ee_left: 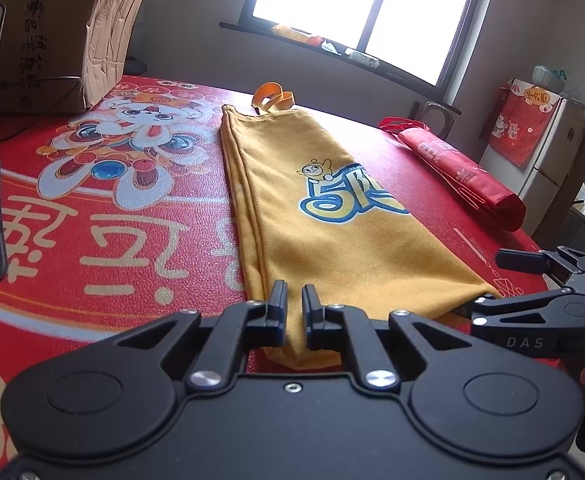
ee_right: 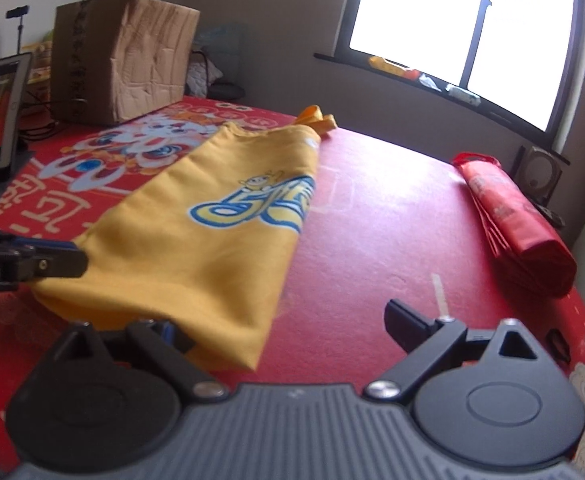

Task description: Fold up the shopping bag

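Left tongs (ee_left: 293, 300) nearly closed; right tongs (ee_right: 288, 328) spread wide, both angled downward.

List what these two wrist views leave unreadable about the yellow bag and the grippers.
- Left wrist view: the yellow bag near hem runs under the left gripper, so whether the nearly shut jaws pinch cloth is hidden.
- Right wrist view: the right gripper left finger sits under the bag corner; contact is unclear. The whole picture is blurred.
- Both views: the bag's blue logo is cut by the fold.
- The orange handles are partly behind the bag mouth.
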The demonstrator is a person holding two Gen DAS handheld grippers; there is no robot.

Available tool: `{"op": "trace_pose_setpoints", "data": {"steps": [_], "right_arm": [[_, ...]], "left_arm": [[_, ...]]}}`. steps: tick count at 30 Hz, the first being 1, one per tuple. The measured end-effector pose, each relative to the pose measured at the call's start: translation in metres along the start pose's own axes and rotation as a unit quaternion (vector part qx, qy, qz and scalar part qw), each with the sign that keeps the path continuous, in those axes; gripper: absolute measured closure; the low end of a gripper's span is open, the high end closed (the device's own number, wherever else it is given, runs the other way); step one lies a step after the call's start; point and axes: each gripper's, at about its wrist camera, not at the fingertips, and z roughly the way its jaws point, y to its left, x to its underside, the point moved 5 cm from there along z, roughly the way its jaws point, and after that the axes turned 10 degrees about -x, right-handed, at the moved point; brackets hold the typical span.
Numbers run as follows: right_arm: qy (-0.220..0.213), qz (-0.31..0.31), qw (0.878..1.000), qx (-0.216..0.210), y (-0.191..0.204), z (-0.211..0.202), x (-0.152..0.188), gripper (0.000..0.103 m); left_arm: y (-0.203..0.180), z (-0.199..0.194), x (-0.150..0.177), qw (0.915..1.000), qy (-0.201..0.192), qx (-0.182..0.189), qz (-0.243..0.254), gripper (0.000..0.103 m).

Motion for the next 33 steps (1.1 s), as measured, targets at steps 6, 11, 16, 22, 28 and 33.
{"op": "trace_pose_setpoints", "data": {"steps": [6,11,16,22,28,33], "right_arm": [[0.004,0.026,0.999,0.025,-0.02,-0.011,0.01,0.006],[-0.011,-0.02,0.999,0.042,-0.018,-0.013,0.008,0.004],[-0.005,-0.001,0.999,0.038,-0.028,-0.013,0.017,0.004],[-0.005,-0.025,0.999,0.028,-0.022,-0.014,0.015,0.006],[-0.037,-0.057,0.995,-0.072,-0.007,-0.039,0.007,0.007],[-0.09,-0.049,0.985,-0.14,-0.004,-0.057,-0.018,0.007]], "left_arm": [[-0.001,0.001,0.002,1.0,0.001,0.009,-0.003,0.099],[-0.005,0.002,0.003,0.9999,0.003,0.013,0.003,0.1],[-0.011,0.0,0.006,0.9998,0.002,0.011,0.014,0.1],[-0.008,-0.004,0.007,0.9998,0.005,0.009,-0.016,0.1],[0.007,-0.001,-0.003,0.9964,0.037,0.027,-0.072,0.093],[0.009,0.002,-0.014,0.9887,0.052,0.067,-0.124,0.056]]}}
